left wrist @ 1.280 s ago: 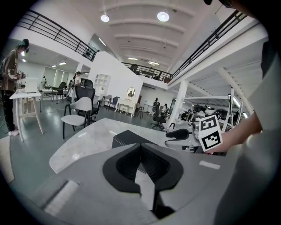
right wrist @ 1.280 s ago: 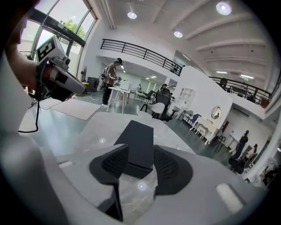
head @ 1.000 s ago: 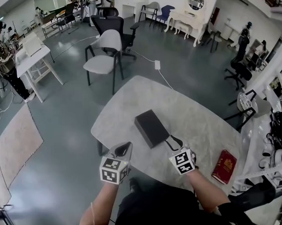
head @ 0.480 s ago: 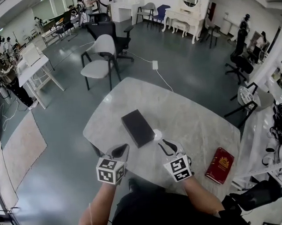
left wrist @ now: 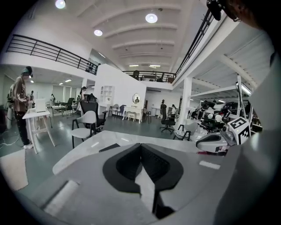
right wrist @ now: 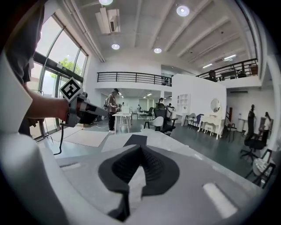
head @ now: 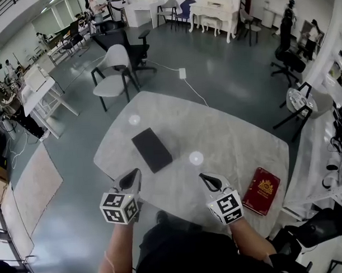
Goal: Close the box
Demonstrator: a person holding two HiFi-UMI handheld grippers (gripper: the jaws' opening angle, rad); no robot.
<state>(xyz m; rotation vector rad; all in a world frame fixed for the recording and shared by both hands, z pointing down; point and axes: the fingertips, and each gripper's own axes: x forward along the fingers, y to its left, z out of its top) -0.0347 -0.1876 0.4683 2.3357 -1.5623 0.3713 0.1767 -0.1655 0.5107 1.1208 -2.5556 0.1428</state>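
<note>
The black box (head: pixel 152 149) lies flat and closed on the marble table (head: pixel 227 131), left of the middle. My left gripper (head: pixel 130 178) hovers at the near edge, short of the box, jaws shut and empty. My right gripper (head: pixel 209 181) is to the right of the box and apart from it, also shut on nothing. In the left gripper view the shut jaws (left wrist: pixel 140 146) point past the box (left wrist: pixel 109 147), with the right gripper (left wrist: pixel 215 143) off to the side. Beyond the shut tips (right wrist: pixel 139 148) in the right gripper view, the box (right wrist: pixel 135 140) lies ahead and the left gripper (right wrist: pixel 83 112) is held up at the left.
A red book (head: pixel 261 190) lies near the table's right front corner. A grey chair (head: pixel 114 73) and a black office chair (head: pixel 125 42) stand beyond the far edge. A person (head: pixel 1 97) stands by a white desk (head: pixel 43 87) at the left.
The right gripper has drawn back from the box's near corner and its jaws have gone from open to shut. Both grippers now sit lower, nearer the table's front edge.
</note>
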